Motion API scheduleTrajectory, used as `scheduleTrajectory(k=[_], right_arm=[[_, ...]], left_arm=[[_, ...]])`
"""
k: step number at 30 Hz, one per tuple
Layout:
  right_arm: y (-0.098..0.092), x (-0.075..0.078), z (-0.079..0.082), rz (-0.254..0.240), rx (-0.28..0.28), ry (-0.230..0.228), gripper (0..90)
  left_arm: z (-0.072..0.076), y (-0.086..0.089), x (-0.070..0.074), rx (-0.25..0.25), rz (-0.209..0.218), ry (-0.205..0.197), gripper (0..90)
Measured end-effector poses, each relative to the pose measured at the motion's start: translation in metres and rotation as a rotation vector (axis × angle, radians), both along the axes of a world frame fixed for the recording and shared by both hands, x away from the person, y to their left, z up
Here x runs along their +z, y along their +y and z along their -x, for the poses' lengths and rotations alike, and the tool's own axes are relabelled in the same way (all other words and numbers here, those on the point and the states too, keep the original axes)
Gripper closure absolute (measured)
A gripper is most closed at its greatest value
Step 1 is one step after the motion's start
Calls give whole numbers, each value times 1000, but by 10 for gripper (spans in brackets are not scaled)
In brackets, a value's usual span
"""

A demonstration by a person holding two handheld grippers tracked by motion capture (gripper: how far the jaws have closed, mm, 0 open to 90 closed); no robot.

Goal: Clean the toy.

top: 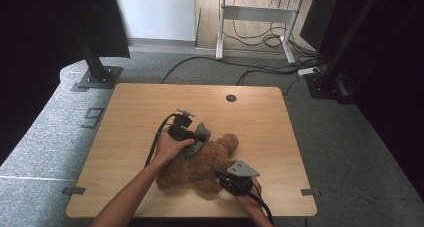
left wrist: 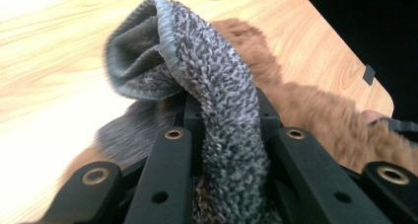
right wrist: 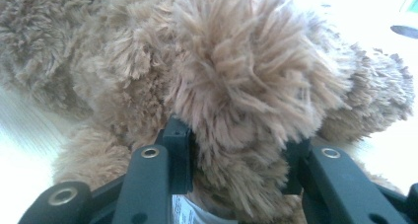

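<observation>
**Teddy bear pinned at one end, grey knit tugged at the other**

Teddy bear [top: 200,164], brown and shaggy, lies on its side near the front edge of the wooden table [top: 130,117], and we work on it with both hands. A grey knitted garment [left wrist: 217,86] sits bunched at the bear's upper end, one fold standing up with its fleecy lining turned outward.

Our left gripper [left wrist: 224,135] has its jaws pressed nearly together on a strip of that knit, which runs down between them. Our right gripper [right wrist: 236,150] clamps a thick tuft of the bear's fur at the near end, jaws partly spread around the plush; a white tag shows just under them.

We judge this to be a pull of the garment along the bear while the right hand anchors it. Several things could go wrong. The knit is loose and stretchy, so a hard tug may only lengthen it or slide it out of the narrow pinch. The right hold is on soft pile, which could slip and let the bear drag toward the left hand. A snag on a limb would bunch the fabric tighter.
</observation>
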State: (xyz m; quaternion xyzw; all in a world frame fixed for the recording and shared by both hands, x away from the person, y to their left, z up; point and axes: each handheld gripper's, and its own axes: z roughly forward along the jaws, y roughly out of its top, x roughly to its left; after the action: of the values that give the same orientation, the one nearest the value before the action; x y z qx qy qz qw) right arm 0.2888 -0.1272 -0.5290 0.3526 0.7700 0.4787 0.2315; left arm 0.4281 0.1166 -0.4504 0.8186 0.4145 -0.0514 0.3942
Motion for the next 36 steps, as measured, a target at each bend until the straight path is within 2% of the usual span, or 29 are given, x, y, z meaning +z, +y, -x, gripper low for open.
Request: scheduleTrajectory(k=[3, 7, 13, 20, 23, 26, 28, 30, 33, 36], right_arm=[[-1, -1, 1, -3, -1, 3, 596], [-3, -2, 2, -15, -7, 11, 592], [-5, -2, 2, -52, -11, 30, 544], [-13, 8, -1, -123, -7, 76, 308], [-19, 17, -3, -144, -11, 90, 272], [-27, 28, -4, -187, -20, 72, 264], [-32, 37, -7, -197, -28, 57, 261], [-35, 49, -14, -197, -29, 50, 253], [-31, 65, -32, -186, -8, 72, 233], [-22, 75, -54, -173, 13, 114, 202]], left_arm=[[1, 28, 0, 42, 41, 12, 754], [4, 59, -1, 87, 71, 19, 754], [15, 82, -8, 101, 108, 31, 752], [15, 85, -14, 100, 142, 41, 751], [14, 83, -15, 100, 153, 48, 751], [14, 82, -17, 100, 164, 51, 751], [14, 82, -18, 98, 168, 54, 751], [14, 81, -19, 99, 173, 54, 750], [15, 81, -19, 100, 177, 53, 751], [15, 81, -19, 96, 176, 51, 751]])
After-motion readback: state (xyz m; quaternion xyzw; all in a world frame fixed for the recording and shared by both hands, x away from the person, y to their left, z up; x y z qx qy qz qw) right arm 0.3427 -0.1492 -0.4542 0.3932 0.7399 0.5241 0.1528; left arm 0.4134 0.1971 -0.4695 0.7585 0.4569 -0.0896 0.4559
